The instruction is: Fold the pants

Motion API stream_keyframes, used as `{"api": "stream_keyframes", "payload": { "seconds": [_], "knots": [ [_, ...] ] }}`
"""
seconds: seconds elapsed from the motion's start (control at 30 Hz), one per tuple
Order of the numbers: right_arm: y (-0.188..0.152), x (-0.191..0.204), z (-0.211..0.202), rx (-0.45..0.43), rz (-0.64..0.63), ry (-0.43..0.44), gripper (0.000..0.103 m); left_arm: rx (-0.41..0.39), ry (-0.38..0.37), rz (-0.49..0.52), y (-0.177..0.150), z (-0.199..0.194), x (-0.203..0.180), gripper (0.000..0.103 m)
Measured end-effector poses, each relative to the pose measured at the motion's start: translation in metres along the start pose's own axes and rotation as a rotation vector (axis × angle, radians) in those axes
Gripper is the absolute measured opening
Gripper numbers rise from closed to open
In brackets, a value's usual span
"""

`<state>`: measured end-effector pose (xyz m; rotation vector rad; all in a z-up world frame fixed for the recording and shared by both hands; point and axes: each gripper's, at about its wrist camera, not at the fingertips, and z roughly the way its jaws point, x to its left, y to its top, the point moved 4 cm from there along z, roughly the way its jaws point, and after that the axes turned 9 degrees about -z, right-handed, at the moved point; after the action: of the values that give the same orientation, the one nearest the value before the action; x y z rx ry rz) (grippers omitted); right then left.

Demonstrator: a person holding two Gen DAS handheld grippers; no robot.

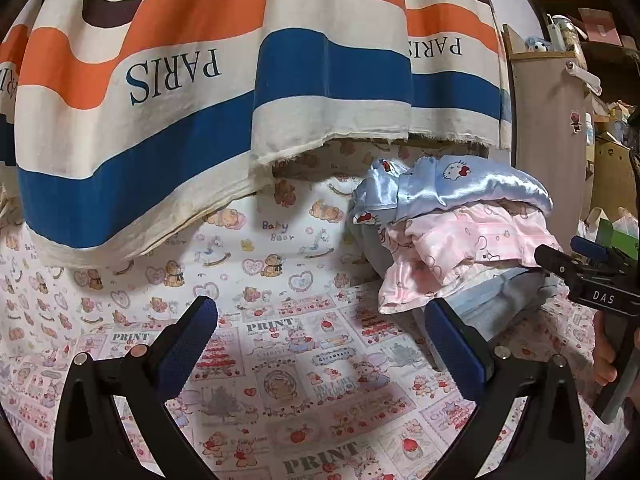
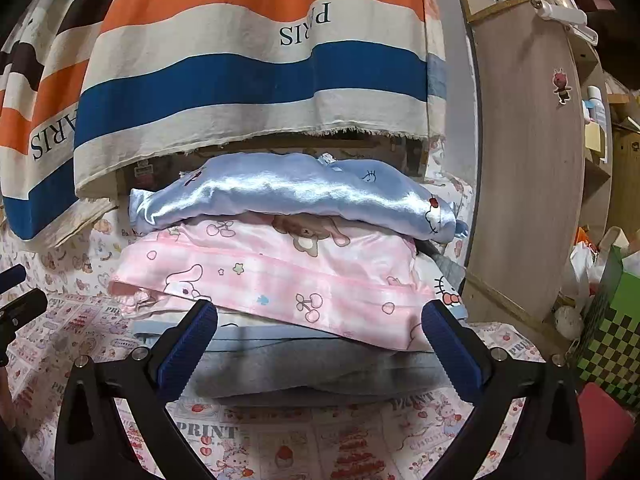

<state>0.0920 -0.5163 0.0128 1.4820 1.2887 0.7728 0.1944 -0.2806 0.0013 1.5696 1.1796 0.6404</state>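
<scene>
Pants point(image 2: 304, 364) sit folded in a stack with the pink point(image 2: 280, 280) and blue point(image 2: 288, 192) pairs just ahead of the right tongs point(image 2: 320, 344); both tongs gape empty, left tongs point(image 1: 320, 340) aside.

The left gripper point(image 1: 320, 340) hangs with its blue-padded jaws spread wide and empty above a cartoon-printed bedsheet point(image 1: 280, 380). To its right lies a stack of folded garments: shiny blue satin pants point(image 1: 472, 184) on top, pink printed pants point(image 1: 460, 248) beneath, grey fabric point(image 1: 516, 292) at the bottom. The right gripper point(image 1: 560, 258), held by a hand point(image 1: 604, 356), reaches in from the right edge beside the stack. A striped cloth point(image 1: 200, 100) lettered "PARIS" hangs behind.
</scene>
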Motion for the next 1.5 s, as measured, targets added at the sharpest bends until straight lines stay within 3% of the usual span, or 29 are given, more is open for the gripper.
{"api": "stream_keyframes", "payload": {
  "seconds": [1.5],
  "knots": [
    [-0.0046,0.0042,0.0048,0.034,0.003,0.006,0.102,0.001,0.012,-0.009,0.0000,0.0001,0.0016,0.103]
  ]
}}
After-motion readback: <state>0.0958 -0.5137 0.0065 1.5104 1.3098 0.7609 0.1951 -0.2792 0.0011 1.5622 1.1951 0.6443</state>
